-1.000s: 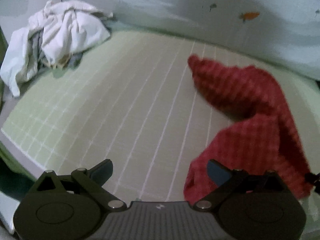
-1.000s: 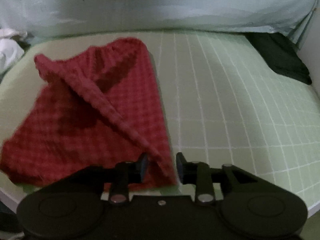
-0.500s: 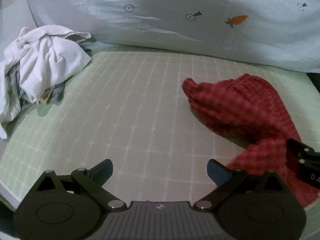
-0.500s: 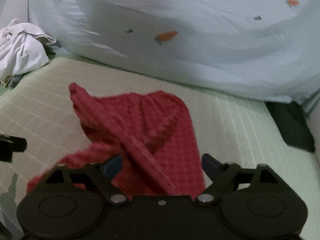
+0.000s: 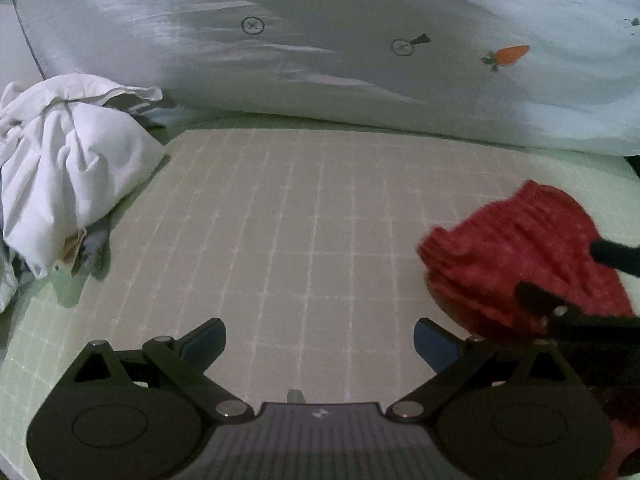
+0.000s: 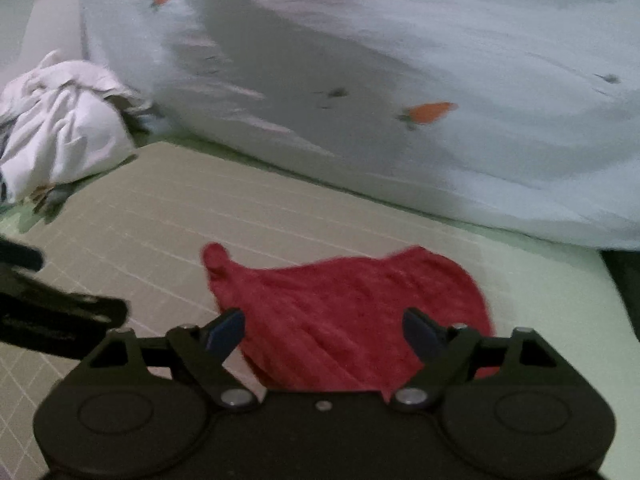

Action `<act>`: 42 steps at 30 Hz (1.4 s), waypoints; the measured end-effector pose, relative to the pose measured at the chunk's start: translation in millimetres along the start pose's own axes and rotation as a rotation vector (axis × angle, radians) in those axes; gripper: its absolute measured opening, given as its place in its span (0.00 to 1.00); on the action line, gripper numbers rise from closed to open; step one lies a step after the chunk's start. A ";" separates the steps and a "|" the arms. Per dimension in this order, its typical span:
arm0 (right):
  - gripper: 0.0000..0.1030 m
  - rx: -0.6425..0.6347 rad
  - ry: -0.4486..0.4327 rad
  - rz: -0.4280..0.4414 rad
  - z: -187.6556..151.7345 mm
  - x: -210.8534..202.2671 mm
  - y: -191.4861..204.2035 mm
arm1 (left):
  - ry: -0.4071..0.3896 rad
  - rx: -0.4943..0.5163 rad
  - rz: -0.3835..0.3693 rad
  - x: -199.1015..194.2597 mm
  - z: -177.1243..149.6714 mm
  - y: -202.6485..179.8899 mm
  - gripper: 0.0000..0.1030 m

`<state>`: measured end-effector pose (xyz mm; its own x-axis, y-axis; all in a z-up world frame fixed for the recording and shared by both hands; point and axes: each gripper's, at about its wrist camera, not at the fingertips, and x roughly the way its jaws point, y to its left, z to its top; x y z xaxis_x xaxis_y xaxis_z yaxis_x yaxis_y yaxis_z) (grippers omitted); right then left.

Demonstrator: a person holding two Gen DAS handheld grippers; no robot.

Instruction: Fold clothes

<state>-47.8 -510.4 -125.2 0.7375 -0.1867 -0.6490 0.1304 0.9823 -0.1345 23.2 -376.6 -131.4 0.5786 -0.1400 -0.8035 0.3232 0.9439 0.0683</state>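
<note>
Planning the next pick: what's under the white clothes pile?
A grey garment pokes out beneath the white pile, all resting on the green grid sheet. Anything deeper is covered.

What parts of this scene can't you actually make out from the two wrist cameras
- Red cloth: its near edge is hidden behind the right gripper body in the right wrist view; in the left wrist view it is blurred and cut by the frame edge.
- White clothes pile: cut off at the left edge in both views, and the grey item under it is mostly covered.
- Dark item: cropped at the right edge, unidentifiable.
</note>
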 end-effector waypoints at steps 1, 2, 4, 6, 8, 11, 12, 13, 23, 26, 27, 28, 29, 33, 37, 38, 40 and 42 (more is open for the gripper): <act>0.73 -0.023 0.011 0.015 1.7 8.0 4.5 | 0.001 -0.010 0.003 5.4 4.0 4.2 0.97; 0.71 -0.047 0.024 0.031 3.0 16.3 9.0 | 0.002 -0.020 0.005 10.7 7.8 8.5 0.97; 0.52 -0.067 0.050 0.082 5.0 32.6 12.9 | -0.008 -0.056 0.019 19.5 15.6 18.1 0.97; 0.02 -0.051 0.068 0.126 9.6 45.5 7.5 | -0.004 -0.095 0.038 29.1 24.5 27.6 0.97; 0.01 -0.003 0.056 0.145 17.3 50.8 -9.2 | 0.015 -0.115 0.053 37.5 32.4 32.0 0.97; 0.01 0.092 0.005 0.137 30.9 50.4 -50.5 | 0.033 -0.099 0.048 46.9 41.1 31.3 0.97; 0.01 0.123 -0.012 0.135 35.4 50.3 -64.3 | 0.033 -0.096 0.045 49.2 42.8 29.3 0.97; 0.01 0.154 -0.029 0.132 39.9 50.2 -78.1 | 0.033 -0.093 0.043 51.6 44.6 27.4 0.97; 0.43 0.453 0.022 -0.054 12.0 56.9 -182.0 | 0.051 -0.040 0.012 55.5 44.6 4.0 0.97; 0.51 0.511 0.048 -0.113 -8.6 45.8 -195.9 | 0.056 -0.030 0.002 48.5 38.9 -0.4 0.97; 0.51 0.520 0.062 -0.122 -18.5 39.3 -194.8 | 0.050 -0.022 0.003 44.3 36.5 -2.4 0.97; 0.51 0.525 0.077 -0.129 -29.2 32.1 -192.0 | 0.046 -0.017 0.001 39.4 32.6 -4.3 0.97; 0.52 0.530 0.093 -0.135 -40.0 24.8 -189.2 | 0.042 -0.012 -0.001 34.5 28.7 -6.2 0.97; 0.51 0.544 0.162 -0.130 -83.7 -0.7 -178.4 | 0.039 0.005 -0.005 15.0 9.2 -14.0 0.97; 0.45 0.499 0.207 -0.135 -119.0 -23.6 -165.0 | 0.053 0.012 -0.006 0.0 -11.9 -22.2 0.97; 0.45 0.476 0.209 -0.137 -124.2 -28.7 -161.2 | 0.057 0.012 -0.005 -3.4 -16.9 -24.6 0.97; 0.45 0.418 0.209 -0.138 -130.9 -36.8 -155.6 | 0.066 0.013 -0.004 -10.2 -26.9 -29.3 0.97; 0.44 0.360 0.206 -0.128 -135.6 -42.8 -148.1 | 0.071 0.014 -0.003 -17.4 -36.1 -33.9 0.97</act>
<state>-188.5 -649.8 -179.0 0.5574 -0.2707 -0.7849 0.4617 0.8867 0.0221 -24.9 -395.4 -141.1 0.5233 -0.1212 -0.8435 0.3359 0.9391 0.0734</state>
